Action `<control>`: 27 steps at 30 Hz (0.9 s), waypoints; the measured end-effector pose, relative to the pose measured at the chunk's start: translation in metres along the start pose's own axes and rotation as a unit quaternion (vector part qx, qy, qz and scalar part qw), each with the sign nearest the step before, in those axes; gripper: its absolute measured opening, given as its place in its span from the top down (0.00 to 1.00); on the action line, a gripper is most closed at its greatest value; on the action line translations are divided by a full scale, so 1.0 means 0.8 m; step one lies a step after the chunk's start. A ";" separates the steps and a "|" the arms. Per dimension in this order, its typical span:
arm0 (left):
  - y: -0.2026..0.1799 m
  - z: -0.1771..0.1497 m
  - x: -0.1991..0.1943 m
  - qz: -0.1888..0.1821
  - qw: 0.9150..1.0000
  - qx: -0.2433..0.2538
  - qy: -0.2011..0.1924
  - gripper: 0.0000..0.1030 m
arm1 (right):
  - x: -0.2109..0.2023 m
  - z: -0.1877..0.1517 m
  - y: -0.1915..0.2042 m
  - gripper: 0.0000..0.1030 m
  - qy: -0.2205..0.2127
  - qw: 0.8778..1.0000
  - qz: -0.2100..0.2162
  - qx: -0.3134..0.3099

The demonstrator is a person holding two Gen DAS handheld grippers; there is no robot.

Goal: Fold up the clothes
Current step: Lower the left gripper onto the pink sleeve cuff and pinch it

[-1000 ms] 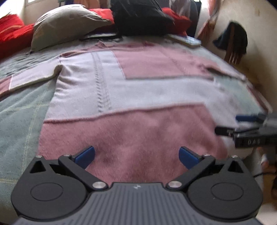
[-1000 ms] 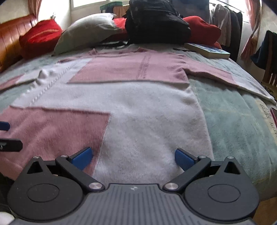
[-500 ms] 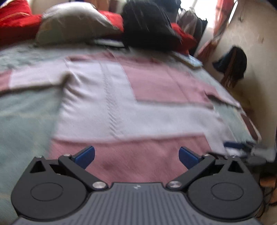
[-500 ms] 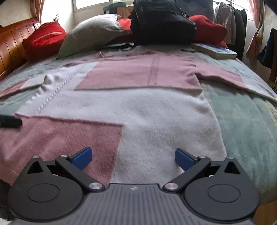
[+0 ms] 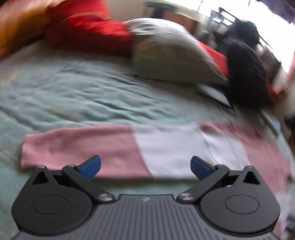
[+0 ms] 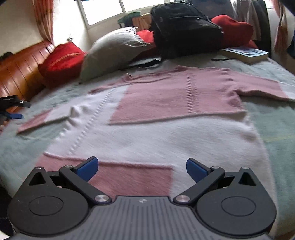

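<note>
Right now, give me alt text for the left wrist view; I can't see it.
The open left tool faces a pink and white sweater sleeve lying flat across a pale green bedspread, nothing gripped. Behind it, blurred, sit a red cushion, a grey pillow and a black backpack.

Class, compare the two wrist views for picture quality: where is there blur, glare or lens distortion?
Left wrist view: heavy motion smear over the pillows and backpack; the left gripper stays sharp, and the window corner is blown out. Right wrist view: mostly crisp, the sweater only softly blurred near the lens, the window overexposed, the fisheye bowing the bed edges.
</note>
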State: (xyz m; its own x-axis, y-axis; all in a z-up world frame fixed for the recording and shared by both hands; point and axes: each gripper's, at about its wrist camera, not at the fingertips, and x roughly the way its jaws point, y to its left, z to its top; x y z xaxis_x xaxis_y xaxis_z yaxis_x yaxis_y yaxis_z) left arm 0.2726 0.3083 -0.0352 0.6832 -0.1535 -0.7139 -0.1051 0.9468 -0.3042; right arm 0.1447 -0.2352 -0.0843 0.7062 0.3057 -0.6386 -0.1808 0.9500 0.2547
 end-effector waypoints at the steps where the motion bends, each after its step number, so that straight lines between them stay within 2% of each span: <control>1: 0.016 0.010 0.009 0.000 1.000 -0.020 -0.005 0.01 | 0.004 0.002 0.003 0.00 -0.001 1.000 0.000 -0.003; 5: 0.053 0.036 0.060 -0.026 0.998 -0.059 0.008 0.01 | 0.020 0.009 0.011 0.00 -0.002 1.000 0.005 -0.006; 8: 0.071 0.038 0.093 -0.025 0.996 -0.079 0.017 0.01 | 0.030 0.012 0.012 0.00 0.002 1.000 0.007 -0.004; 11: 0.096 0.034 0.107 -0.031 0.994 -0.102 0.003 0.01 | 0.037 0.011 0.011 0.00 0.010 1.000 -0.003 -0.009; 14: 0.117 0.032 0.099 -0.035 0.992 -0.118 -0.016 0.01 | 0.043 0.011 0.008 0.00 0.015 1.000 -0.014 -0.004; 17: 0.125 0.034 0.084 -0.002 0.994 -0.111 -0.014 0.01 | 0.043 0.012 0.007 0.00 0.013 1.000 -0.015 0.003; 20: 0.127 0.036 0.063 0.052 0.993 -0.102 -0.012 0.01 | 0.040 0.012 0.011 0.00 0.011 1.000 -0.011 -0.001; 22: 0.126 0.034 0.044 0.047 0.993 -0.105 -0.018 0.01 | 0.034 0.014 0.017 0.00 0.006 1.000 -0.004 -0.005; 24: 0.115 0.029 0.024 0.017 0.995 -0.099 -0.023 0.01 | 0.029 0.016 0.025 0.00 0.002 1.000 0.009 -0.008; 27: 0.087 0.014 0.007 -0.007 0.997 -0.071 -0.021 0.01 | 0.029 0.024 0.040 0.00 0.011 0.999 0.034 -0.004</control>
State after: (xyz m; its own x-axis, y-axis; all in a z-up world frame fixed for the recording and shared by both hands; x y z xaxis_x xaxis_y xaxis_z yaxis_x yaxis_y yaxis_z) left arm 0.2775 0.3768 -0.0532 0.7154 -0.1519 -0.6820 -0.1938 0.8946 -0.4026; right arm 0.1682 -0.1993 -0.0773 0.6764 0.3704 -0.6366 -0.2333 0.9276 0.2917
